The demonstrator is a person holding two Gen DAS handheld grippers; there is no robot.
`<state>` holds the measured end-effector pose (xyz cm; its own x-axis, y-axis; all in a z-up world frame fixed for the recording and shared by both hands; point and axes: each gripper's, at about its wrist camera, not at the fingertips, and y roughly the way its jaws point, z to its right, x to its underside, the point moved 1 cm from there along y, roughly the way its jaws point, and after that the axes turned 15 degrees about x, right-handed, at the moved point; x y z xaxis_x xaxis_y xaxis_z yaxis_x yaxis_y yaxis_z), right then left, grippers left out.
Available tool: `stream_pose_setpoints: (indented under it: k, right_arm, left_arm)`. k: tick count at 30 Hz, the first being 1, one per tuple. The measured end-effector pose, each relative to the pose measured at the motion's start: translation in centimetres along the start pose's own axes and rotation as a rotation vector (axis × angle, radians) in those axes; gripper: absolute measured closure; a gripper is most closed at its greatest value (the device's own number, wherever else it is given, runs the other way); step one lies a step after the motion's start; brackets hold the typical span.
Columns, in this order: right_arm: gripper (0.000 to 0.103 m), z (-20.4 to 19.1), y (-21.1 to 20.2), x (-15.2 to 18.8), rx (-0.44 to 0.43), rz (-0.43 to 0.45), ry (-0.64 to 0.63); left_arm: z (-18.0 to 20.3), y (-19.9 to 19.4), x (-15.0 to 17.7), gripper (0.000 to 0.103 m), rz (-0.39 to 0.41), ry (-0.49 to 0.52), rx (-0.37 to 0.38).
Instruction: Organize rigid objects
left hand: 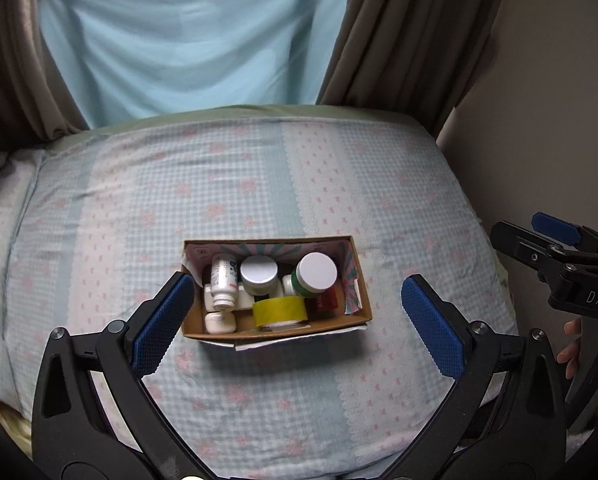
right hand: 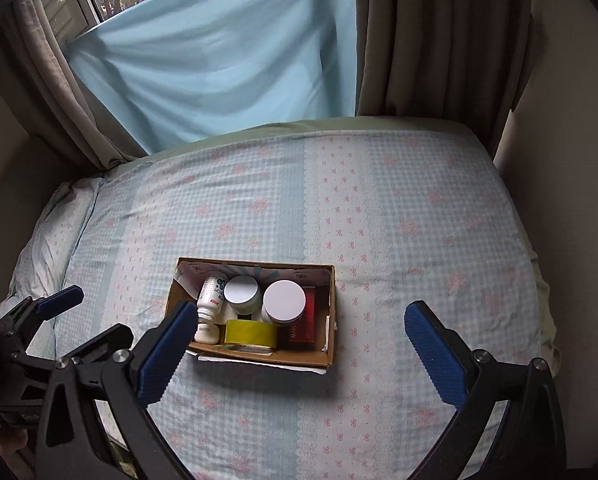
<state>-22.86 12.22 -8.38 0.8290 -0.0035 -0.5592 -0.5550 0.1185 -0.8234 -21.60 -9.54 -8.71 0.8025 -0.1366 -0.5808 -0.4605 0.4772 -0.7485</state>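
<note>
Cardboard box (left hand: pixel 355 276) mid-bed (left hand: pixel 259 184), crammed with white-capped jars (left hand: pixel 318 268), bottle (left hand: pixel 223 276), yellow tape roll (left hand: pixel 279 309); left gripper (left hand: pixel 299 320) and right gripper (right hand: pixel 299 344) both spread wide, empty, near box; likely light, rigid, slippery-lidded, best pinched across jar sides.

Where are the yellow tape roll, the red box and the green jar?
yellow tape roll (left hand: pixel 279 310), left wrist view, outer band.
red box (right hand: pixel 304 322), right wrist view, top face.
green jar (left hand: pixel 318 270), left wrist view, white lid.
</note>
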Motion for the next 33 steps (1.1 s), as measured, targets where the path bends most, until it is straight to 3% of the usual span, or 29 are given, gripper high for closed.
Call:
stream_pose_setpoints:
  k: [7,15,33]
  right_arm:
    - [0.000,3.0,-8.3,1.2,0.056,0.162,-0.005]
    - [0.000,4.7,-11.2,3.7,0.119,0.239,0.010]
    - [0.000,6.2,-12.7,4.3,0.129,0.290,0.030]
  left_arm:
    - [4.1,-6.8,0.7,0.000,0.148,0.030,-0.052]
    - [6.7,-10.4,3.0,0.000,0.261,0.039,-0.065]
    - [9.5,-11.1,3.6,0.000,0.288,0.068,-0.084]
